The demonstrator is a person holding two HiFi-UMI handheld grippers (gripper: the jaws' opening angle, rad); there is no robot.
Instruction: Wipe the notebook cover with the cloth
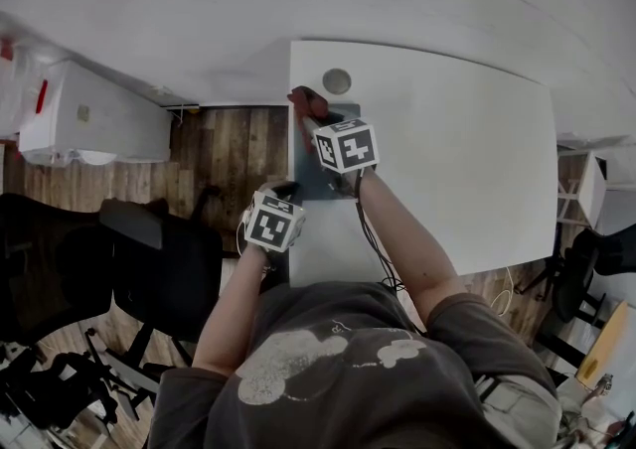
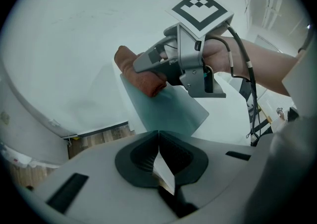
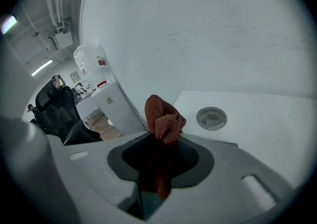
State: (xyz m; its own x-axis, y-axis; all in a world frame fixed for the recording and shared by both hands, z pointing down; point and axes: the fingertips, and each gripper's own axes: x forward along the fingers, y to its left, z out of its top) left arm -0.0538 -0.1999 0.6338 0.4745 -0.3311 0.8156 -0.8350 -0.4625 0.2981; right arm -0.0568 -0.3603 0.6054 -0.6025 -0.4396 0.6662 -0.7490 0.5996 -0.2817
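Note:
A grey-teal notebook (image 1: 320, 179) lies near the left edge of the white table (image 1: 457, 149). My left gripper (image 2: 159, 141) is shut on the notebook's near edge, and the teal cover (image 2: 168, 111) stretches away from its jaws. My right gripper (image 1: 313, 117) is shut on a reddish-brown cloth (image 1: 305, 99) over the notebook's far end. In the left gripper view the cloth (image 2: 136, 72) rests bunched on the cover's far corner, under the right gripper (image 2: 143, 64). The right gripper view shows the cloth (image 3: 163, 116) sticking up out of its jaws.
A round grey grommet (image 1: 337, 80) is set in the table just beyond the cloth. The table's left edge drops to a wooden floor (image 1: 224, 144). A black office chair (image 1: 159, 258) and a white cabinet (image 1: 94, 119) stand to the left.

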